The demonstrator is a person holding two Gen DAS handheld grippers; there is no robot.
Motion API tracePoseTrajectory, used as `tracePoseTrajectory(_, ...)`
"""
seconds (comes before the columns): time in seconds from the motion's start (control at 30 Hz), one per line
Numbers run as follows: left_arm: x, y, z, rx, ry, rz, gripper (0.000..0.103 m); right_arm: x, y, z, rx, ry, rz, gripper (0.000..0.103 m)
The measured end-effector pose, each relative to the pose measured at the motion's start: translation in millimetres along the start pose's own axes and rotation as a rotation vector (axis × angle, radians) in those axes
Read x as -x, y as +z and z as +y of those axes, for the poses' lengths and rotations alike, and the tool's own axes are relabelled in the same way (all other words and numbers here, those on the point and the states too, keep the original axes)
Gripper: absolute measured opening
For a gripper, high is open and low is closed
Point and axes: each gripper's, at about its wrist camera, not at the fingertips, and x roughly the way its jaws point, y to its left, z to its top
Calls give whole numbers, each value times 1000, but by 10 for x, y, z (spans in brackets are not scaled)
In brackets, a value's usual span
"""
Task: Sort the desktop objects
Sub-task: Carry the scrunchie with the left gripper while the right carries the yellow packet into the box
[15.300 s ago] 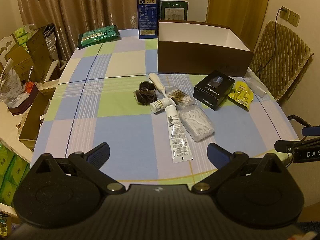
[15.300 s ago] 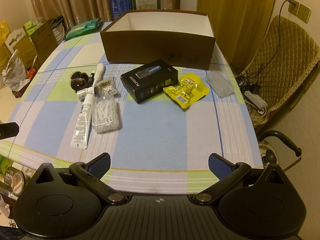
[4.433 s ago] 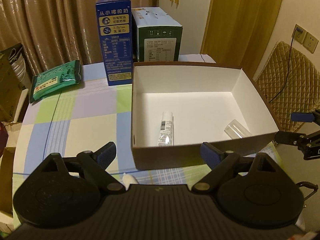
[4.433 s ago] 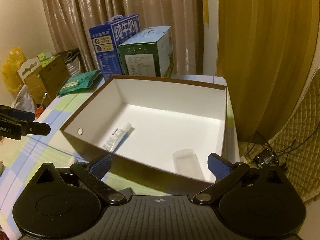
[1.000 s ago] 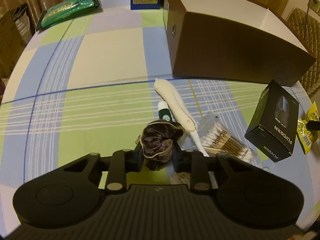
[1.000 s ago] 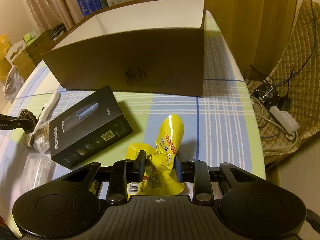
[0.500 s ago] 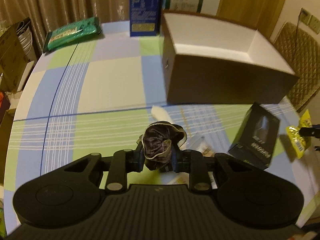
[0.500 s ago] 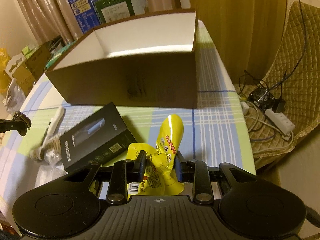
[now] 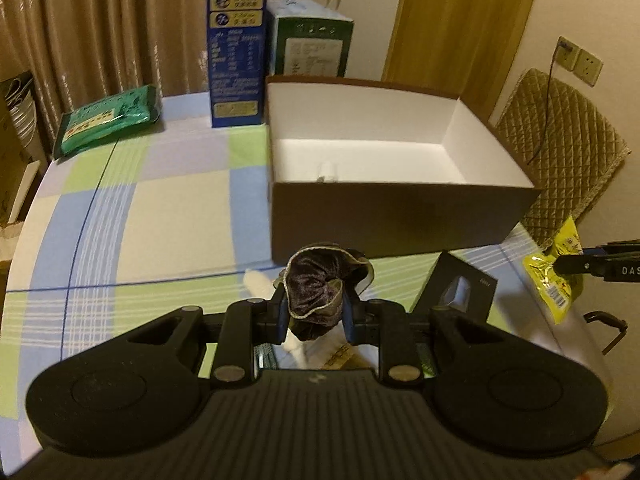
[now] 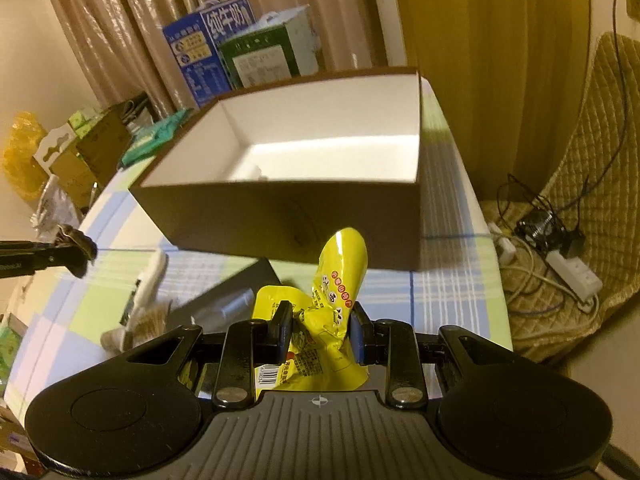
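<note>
Scrunchie and snack pouch: both in carry toward the box

Scrunchie (image 9: 316,292), dark velvet, pinched in left claw (image 9: 315,312), raised above the bench (image 9: 180,216) short of the box's near wall. Yellow pouch (image 10: 332,304) clamped in right claw (image 10: 320,334), likewise aloft. Beneath: black carton (image 9: 460,292) and white brush (image 10: 148,280), unsorted. Brown box (image 9: 400,216), far side of bench, open, floor largely free. Next, by judgement: lift over the near rim, then let go. Right bench edge lies close.
</note>
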Motion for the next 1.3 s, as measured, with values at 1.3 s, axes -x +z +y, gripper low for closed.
tracePoseTrajectory(1.3,-721,1299,-607,-119,-69,-77,21,-461,1384,151,167,31,-133,26)
